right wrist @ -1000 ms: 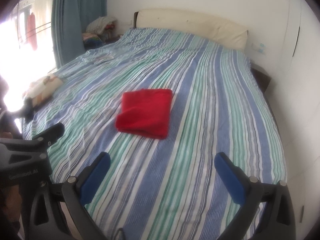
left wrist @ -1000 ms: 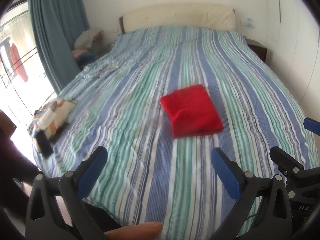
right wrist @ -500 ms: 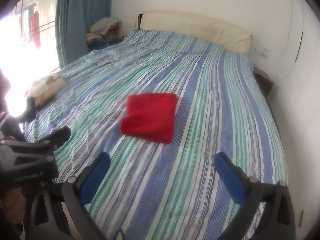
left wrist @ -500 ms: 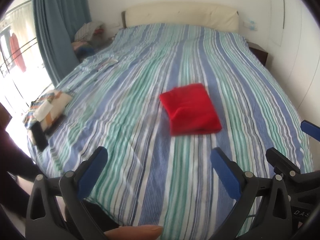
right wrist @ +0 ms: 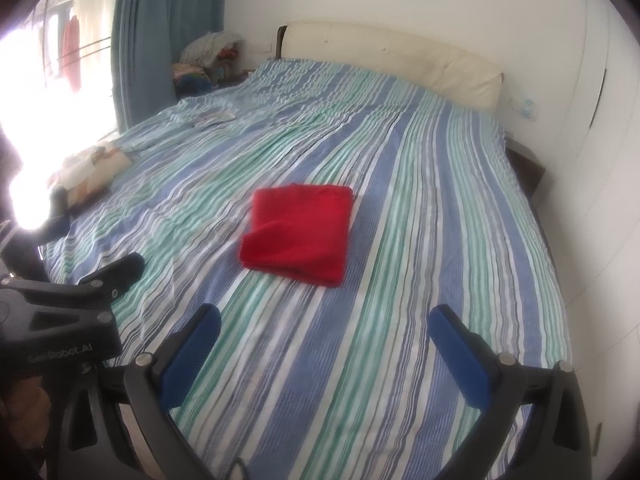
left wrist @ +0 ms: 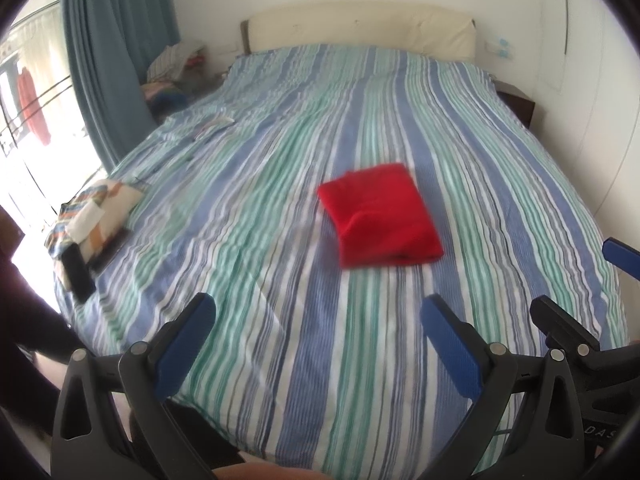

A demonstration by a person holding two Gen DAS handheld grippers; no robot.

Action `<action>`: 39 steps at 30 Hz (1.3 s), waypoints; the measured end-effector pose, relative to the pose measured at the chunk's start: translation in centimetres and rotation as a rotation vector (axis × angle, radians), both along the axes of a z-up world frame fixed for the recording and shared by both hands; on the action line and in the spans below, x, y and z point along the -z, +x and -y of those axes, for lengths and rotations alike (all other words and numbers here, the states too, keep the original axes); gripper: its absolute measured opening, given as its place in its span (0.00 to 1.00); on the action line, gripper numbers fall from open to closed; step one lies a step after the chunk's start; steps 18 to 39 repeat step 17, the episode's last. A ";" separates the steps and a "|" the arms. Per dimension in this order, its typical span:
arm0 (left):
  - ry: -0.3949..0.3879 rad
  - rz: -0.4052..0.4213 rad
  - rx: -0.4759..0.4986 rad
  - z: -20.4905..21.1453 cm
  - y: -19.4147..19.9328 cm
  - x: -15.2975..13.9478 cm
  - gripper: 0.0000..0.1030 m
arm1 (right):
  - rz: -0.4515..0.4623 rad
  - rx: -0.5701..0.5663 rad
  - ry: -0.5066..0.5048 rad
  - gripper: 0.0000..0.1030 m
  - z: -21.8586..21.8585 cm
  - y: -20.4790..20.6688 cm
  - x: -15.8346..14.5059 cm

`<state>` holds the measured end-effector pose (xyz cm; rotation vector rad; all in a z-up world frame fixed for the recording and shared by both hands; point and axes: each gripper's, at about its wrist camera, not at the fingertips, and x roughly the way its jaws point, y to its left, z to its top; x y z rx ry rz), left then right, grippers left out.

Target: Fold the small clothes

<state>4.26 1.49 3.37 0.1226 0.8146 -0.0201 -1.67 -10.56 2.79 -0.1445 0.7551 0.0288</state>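
A folded red garment (left wrist: 380, 216) (right wrist: 298, 232) lies flat in the middle of the striped bed (left wrist: 280, 128) (right wrist: 420, 184). My left gripper (left wrist: 316, 320) hangs open over the bed's near edge, well short of the garment, nothing between its blue pads. My right gripper (right wrist: 326, 326) is open too, also back from the garment, nothing in it. Each gripper's body shows at the side of the other's view: the right gripper (left wrist: 580, 336) at the lower right of the left wrist view, the left gripper (right wrist: 80, 296) at the lower left of the right wrist view.
A patterned cushion (left wrist: 100, 208) with a dark device (left wrist: 78, 270) lies on the bed's left edge. Small white items (left wrist: 216, 124) rest farther up the left side. A blue curtain (left wrist: 116, 48), a clothes pile (left wrist: 172, 64), the cream headboard (left wrist: 360, 28) and a dark nightstand (left wrist: 516, 104) ring the bed.
Both grippers have drawn back and risen slightly from the bed; the red garment stays where it lay. Both remain open.
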 end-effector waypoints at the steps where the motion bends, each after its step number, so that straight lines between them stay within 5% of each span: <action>1: 0.003 -0.001 0.001 0.0 0.0 0.0 1.00 | -0.001 0.001 0.000 0.99 0.0 0.0 0.1; 39: 0.027 0.026 0.027 1.0 -0.3 -0.1 1.00 | -0.016 0.025 0.010 0.99 0.9 0.3 0.7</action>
